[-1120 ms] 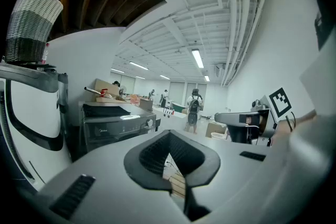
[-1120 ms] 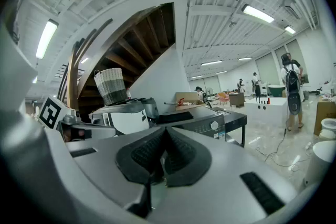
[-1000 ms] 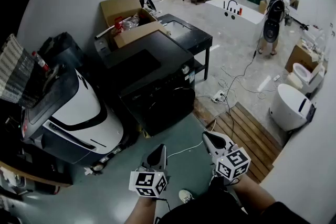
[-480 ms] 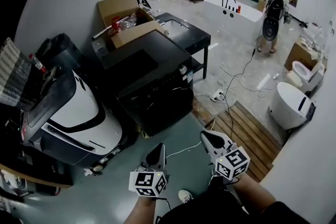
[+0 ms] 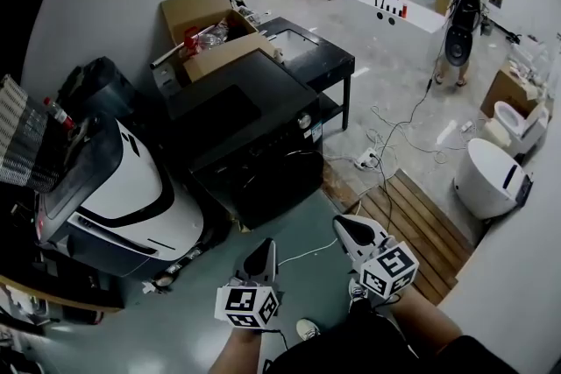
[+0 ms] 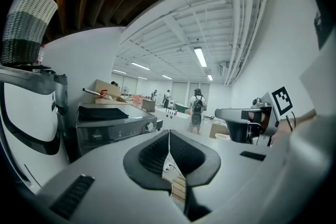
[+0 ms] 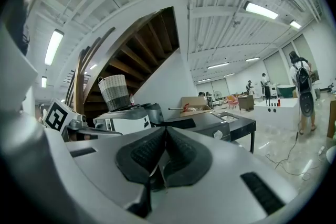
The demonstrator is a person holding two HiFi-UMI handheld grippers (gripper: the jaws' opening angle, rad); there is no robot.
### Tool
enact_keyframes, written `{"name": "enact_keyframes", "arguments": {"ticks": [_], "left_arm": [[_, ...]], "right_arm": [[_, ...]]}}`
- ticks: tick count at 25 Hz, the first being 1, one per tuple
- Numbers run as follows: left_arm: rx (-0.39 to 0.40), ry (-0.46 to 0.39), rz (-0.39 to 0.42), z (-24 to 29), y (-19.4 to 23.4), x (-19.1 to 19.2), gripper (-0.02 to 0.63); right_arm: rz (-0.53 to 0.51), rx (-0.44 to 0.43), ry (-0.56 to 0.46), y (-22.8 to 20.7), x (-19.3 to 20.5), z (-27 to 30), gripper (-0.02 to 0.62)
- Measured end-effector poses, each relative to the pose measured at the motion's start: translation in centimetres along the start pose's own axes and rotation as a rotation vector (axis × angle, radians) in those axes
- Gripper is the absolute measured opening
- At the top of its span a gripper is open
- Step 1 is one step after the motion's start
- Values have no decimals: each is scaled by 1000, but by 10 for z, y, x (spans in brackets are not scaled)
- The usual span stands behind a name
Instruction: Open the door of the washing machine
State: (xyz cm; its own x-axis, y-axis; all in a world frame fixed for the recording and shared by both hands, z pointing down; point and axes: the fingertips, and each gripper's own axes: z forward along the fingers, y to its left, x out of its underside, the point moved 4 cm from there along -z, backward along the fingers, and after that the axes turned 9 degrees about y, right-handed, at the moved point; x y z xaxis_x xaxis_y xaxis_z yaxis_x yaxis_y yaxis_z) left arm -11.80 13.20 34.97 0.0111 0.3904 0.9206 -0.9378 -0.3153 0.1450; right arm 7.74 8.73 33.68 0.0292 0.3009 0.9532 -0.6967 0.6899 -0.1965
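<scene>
The black front-loading washing machine (image 5: 254,136) stands against the wall, and its round door (image 5: 279,179) faces me and is closed. My left gripper (image 5: 261,257) hovers over the grey floor, short of the washer's front, shut with nothing in it. Level with it on the right, my right gripper (image 5: 344,228) is also shut and empty. In the left gripper view the shut left gripper (image 6: 168,136) points past the washer (image 6: 113,126) on its left. In the right gripper view the closed right gripper (image 7: 166,131) has the washer (image 7: 210,124) just beyond it.
A white and black appliance (image 5: 123,188) stands left of the washer. Behind it are an open cardboard box (image 5: 210,31) and a black table (image 5: 311,57). A power strip with cables (image 5: 366,160) and wooden decking (image 5: 412,223) lie to the right. A person with a backpack (image 5: 460,13) stands far off.
The scene has slid slightly in the head view as both grippers drift a little toward the washer. Both stay shut and empty.
</scene>
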Motion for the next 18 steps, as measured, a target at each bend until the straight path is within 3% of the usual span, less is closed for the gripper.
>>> {"name": "enact_keyframes", "arguments": {"ticks": [18], "left_arm": [[-97, 8, -27, 88, -17, -34, 21]], "right_arm": [[2, -114, 8, -103, -32, 41, 38]]}}
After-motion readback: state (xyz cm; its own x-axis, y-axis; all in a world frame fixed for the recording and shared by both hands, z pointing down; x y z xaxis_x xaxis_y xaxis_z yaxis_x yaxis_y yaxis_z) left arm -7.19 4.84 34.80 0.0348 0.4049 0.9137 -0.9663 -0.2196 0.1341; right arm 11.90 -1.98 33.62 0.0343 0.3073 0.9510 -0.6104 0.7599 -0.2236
